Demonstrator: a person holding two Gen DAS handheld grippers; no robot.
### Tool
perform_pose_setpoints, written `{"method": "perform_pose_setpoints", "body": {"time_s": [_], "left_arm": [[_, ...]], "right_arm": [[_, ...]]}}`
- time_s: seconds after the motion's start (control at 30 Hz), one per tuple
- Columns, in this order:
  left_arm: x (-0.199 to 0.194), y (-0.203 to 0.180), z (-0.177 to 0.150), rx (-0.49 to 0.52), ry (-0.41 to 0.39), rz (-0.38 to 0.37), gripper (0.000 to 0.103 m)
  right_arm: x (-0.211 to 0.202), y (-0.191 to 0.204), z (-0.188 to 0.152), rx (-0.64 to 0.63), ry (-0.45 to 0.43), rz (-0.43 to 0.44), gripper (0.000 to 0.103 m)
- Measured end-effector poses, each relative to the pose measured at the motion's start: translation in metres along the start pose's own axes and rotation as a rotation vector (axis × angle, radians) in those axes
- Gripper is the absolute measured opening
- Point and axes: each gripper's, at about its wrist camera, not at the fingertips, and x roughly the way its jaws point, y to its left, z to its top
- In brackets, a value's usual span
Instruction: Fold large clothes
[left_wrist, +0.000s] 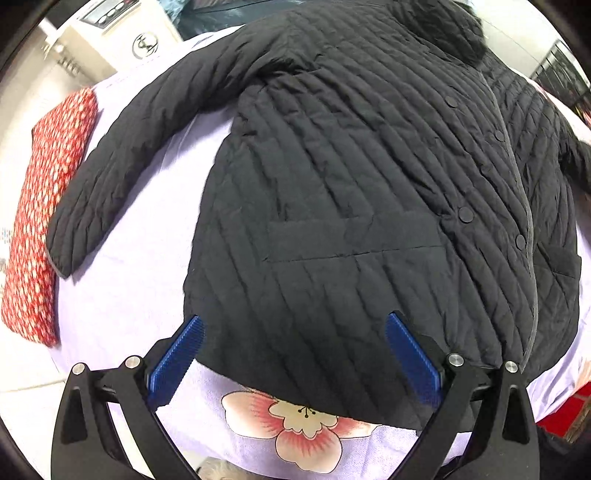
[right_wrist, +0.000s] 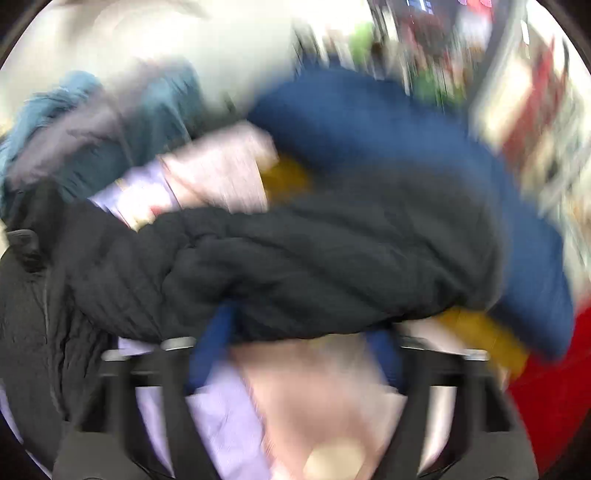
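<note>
A black quilted jacket (left_wrist: 332, 166) lies spread front-up on a lilac sheet (left_wrist: 129, 288), its snap buttons running down the right and one sleeve (left_wrist: 110, 177) stretched out to the left. My left gripper (left_wrist: 295, 319) hangs open just over the jacket's lower hem, its blue pads (left_wrist: 177, 362) wide apart with nothing pinched. The right wrist view is badly smeared. There a black quilted sleeve (right_wrist: 295, 258) lies across just beyond my right gripper (right_wrist: 299, 343), whose fingers stand wide apart with sheet showing between them.
A red patterned cushion (left_wrist: 44, 206) lies along the sheet's left edge, and a white appliance (left_wrist: 110, 33) stands behind it. Beyond the sleeve in the right wrist view are a blue garment (right_wrist: 369, 129), a teal one (right_wrist: 74, 122), something yellow (right_wrist: 480, 332) and a red surface (right_wrist: 546, 387).
</note>
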Motion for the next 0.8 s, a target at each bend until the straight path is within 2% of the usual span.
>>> {"method": "perform_pose_setpoints", "body": {"time_s": [0.07, 0.17, 0.23, 0.33, 0.47, 0.53, 0.63, 0.73, 0.8], "left_arm": [[0.005, 0.013, -0.004, -0.046, 0.016, -0.012, 0.097], [0.014, 0.037, -0.01, -0.116, 0.043, -0.021, 0.097], [0.02, 0.055, -0.013, -0.166, 0.06, -0.017, 0.097], [0.03, 0.09, -0.013, -0.266, 0.091, -0.032, 0.097], [0.037, 0.12, -0.01, -0.338, 0.085, -0.06, 0.097], [0.04, 0.127, -0.007, -0.351, 0.081, -0.107, 0.097], [0.056, 0.122, -0.004, -0.326, 0.104, -0.197, 0.097], [0.068, 0.108, -0.002, -0.298, 0.124, -0.269, 0.097], [0.073, 0.101, -0.004, -0.3, 0.128, -0.29, 0.097]], "right_arm": [[0.009, -0.007, -0.016, 0.117, 0.039, 0.113, 0.078], [0.016, 0.005, -0.046, 0.134, 0.069, 0.168, 0.078], [0.019, 0.025, -0.068, 0.08, 0.083, 0.249, 0.085], [0.028, 0.063, -0.092, -0.075, 0.142, 0.331, 0.086], [0.037, 0.106, -0.119, -0.266, 0.224, 0.439, 0.086], [0.05, 0.121, -0.135, -0.323, 0.302, 0.479, 0.086], [0.072, 0.13, -0.155, -0.328, 0.396, 0.46, 0.086], [0.084, 0.138, -0.162, -0.294, 0.451, 0.532, 0.085], [0.087, 0.15, -0.171, -0.326, 0.497, 0.583, 0.085]]}}
